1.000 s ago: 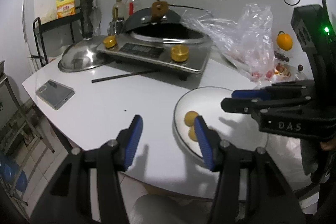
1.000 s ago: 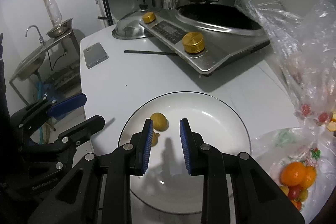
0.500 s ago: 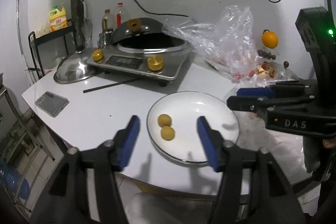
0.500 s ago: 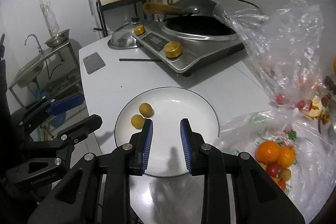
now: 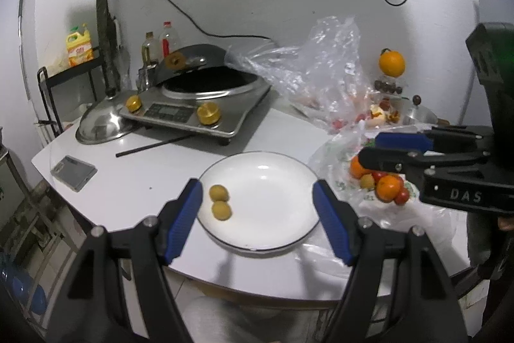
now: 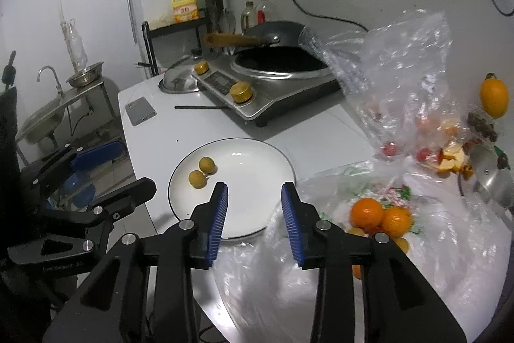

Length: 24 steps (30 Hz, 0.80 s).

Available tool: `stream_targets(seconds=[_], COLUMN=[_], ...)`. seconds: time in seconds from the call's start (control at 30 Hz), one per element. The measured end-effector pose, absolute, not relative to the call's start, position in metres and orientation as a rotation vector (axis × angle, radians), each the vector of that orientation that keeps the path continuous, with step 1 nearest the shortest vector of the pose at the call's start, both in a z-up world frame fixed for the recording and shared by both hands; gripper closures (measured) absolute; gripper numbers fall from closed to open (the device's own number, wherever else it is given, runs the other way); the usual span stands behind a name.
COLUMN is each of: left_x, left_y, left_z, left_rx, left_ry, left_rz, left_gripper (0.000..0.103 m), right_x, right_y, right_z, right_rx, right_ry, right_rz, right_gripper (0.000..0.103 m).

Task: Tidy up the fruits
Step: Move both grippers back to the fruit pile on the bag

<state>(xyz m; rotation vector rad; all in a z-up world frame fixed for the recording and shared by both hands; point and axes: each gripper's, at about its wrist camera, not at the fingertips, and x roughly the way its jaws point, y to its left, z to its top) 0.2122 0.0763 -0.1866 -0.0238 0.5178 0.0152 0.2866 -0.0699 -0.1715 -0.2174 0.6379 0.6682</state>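
Left gripper (image 5: 257,221): jaws wide apart, just been opening, nothing between them, hanging over the near rim of the white plate (image 5: 273,182). Right gripper (image 6: 253,217): jaws narrowly parted, just been opening, empty, over the plate's right edge. Two small yellow-green fruits (image 5: 219,201) lie touching each other on the plate's left side. Just right of the plate, oranges (image 6: 379,216) and small red fruits (image 5: 402,196) sit on an opened plastic bag (image 6: 449,246). Farther back stands an induction cooker (image 5: 199,111) with a wok
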Motion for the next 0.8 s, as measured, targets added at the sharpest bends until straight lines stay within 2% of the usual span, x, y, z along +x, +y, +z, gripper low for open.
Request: stream_targets(seconds=[0.33,0.43,0.5,0.8], left_x=[0.207,0.207,0.207,0.213], left_y=[0.037,0.027,0.020,-0.007], left_z=[-0.175,-0.174,-0.174,-0.176], left_rx=[0.011,0.017,0.022,0.035], left_ry=[0.509,0.511,0.512,0.527], left_rz=[-0.024,-0.035,-0.042,-0.067], left_gripper=[0.031,0.031,0.031,0.029], right_x=[0.269,0.265,0.263,0.264], right_y=[-0.117,-0.132,-0.143,-0.179], right_z=[-0.160,-0.159,-0.157,-0.164], right_rx=[-0.168,-0.151,-0.142,-0.119], right_ry=[0.590,0.578,0.572,0.565], right_rz=[0.618,0.594,0.584,0.540], right_gripper=[0.065,0.062,0.056,0.055])
